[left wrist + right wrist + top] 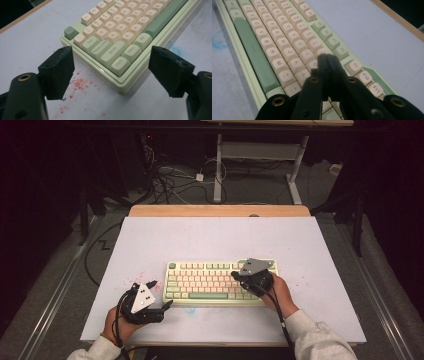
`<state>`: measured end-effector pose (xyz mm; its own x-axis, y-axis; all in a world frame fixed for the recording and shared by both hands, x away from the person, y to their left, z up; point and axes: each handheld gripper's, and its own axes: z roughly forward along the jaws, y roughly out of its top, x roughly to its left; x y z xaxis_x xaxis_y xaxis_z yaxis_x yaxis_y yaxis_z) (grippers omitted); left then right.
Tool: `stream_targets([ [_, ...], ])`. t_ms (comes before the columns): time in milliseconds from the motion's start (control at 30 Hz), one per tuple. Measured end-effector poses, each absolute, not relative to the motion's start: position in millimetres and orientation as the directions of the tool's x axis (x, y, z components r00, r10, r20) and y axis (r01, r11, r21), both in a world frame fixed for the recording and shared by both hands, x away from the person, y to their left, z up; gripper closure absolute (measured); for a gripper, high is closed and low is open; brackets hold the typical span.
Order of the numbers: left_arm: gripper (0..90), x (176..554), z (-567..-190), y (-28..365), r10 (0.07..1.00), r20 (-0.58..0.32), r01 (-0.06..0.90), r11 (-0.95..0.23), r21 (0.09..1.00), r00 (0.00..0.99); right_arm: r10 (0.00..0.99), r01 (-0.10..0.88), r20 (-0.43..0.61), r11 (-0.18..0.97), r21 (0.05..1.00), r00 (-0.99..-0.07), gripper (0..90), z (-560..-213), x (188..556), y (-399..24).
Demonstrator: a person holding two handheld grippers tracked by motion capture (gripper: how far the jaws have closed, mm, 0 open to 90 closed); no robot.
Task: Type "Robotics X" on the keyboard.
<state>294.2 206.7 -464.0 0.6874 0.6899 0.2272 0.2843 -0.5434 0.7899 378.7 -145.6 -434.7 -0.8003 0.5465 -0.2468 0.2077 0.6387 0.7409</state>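
low over the keyboard (220, 280), right gripper (327, 58) pinched closed, empty; left gripper (110, 72) gaping beside it.

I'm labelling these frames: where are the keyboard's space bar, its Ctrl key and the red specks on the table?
space bar (253, 52), right gripper view, mid bar.
Ctrl key (120, 64), left gripper view, key top.
red specks (79, 85), left gripper view, densest patch.

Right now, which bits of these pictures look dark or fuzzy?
High view: the room behind the table is nearly black. Left gripper view: the near jaws look soft, the keyboard sharp. Right gripper view: the shut right gripper is blurry, and far keys fade.
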Motion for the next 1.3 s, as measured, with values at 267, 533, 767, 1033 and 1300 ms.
stream_targets([
  [267,20.3,293.6,-464.7,210.2,0.698,0.223,0.292,-0.538,0.791,0.680,0.538,0.214,-0.238,0.645,0.733,-0.808,90.0,-436.9,383.5,-138.0],
  [533,20.3,294.2,-465.0,211.4,0.699,0.218,0.296,-0.535,0.792,0.682,0.524,0.219,-0.234,0.663,0.716,-0.819,90.0,-441.7,387.0,-129.2],
  [767,20.3,294.6,-466.2,209.9,0.692,0.218,0.296,-0.542,0.786,0.688,0.516,0.224,-0.240,0.682,0.696,-0.822,90.0,-448.0,389.7,-121.5],
  [1033,20.3,295.0,-466.8,209.7,0.691,0.217,0.297,-0.543,0.786,0.690,0.515,0.227,-0.248,0.691,0.686,-0.820,90.0,-450.1,392.5,-120.4],
  [1300,20.3,295.1,-467.1,209.4,0.691,0.216,0.297,-0.543,0.785,0.690,0.504,0.233,-0.250,0.711,0.663,-0.826,90.0,-450.1,391.7,-117.1],
])
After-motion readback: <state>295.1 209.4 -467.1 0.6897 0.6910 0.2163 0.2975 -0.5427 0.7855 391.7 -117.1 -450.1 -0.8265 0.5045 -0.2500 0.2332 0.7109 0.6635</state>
